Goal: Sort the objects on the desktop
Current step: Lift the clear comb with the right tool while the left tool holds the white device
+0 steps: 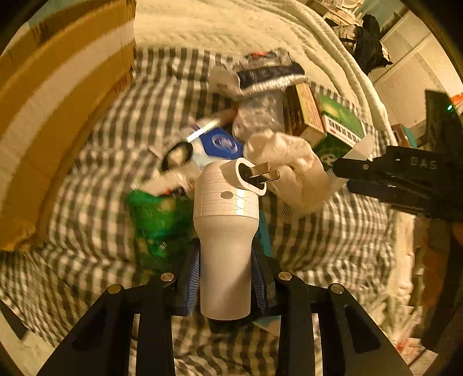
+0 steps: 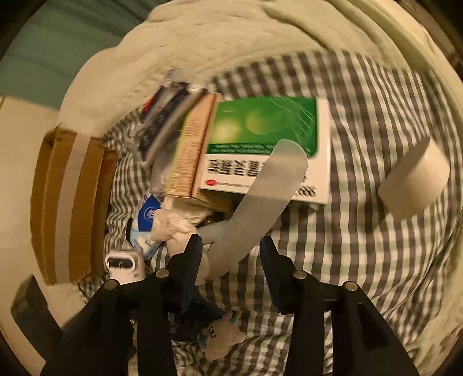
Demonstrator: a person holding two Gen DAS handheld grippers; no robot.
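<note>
My left gripper [image 1: 225, 277] is shut on a white plug adapter [image 1: 225, 231] with two metal prongs, held above the checked cloth [image 1: 95, 185]. My right gripper [image 2: 231, 245] stands apart around a flat grey curved strip [image 2: 260, 196]; whether it grips the strip I cannot tell. It also shows in the left wrist view [image 1: 347, 170] at the right, beside a white plush toy [image 1: 292, 170]. A pile holds a green and white box [image 2: 266, 144], a brown box [image 2: 191, 156], a blue packet [image 2: 147, 214] and scissors [image 1: 176, 156].
A cardboard box [image 1: 52, 115] stands at the left. A white tape roll [image 2: 413, 182] lies on the cloth at the right. A green mesh bundle [image 1: 156, 219] lies under the adapter. A small bear toy [image 2: 220, 335] hangs by the right gripper. A cream blanket [image 1: 231, 26] lies behind.
</note>
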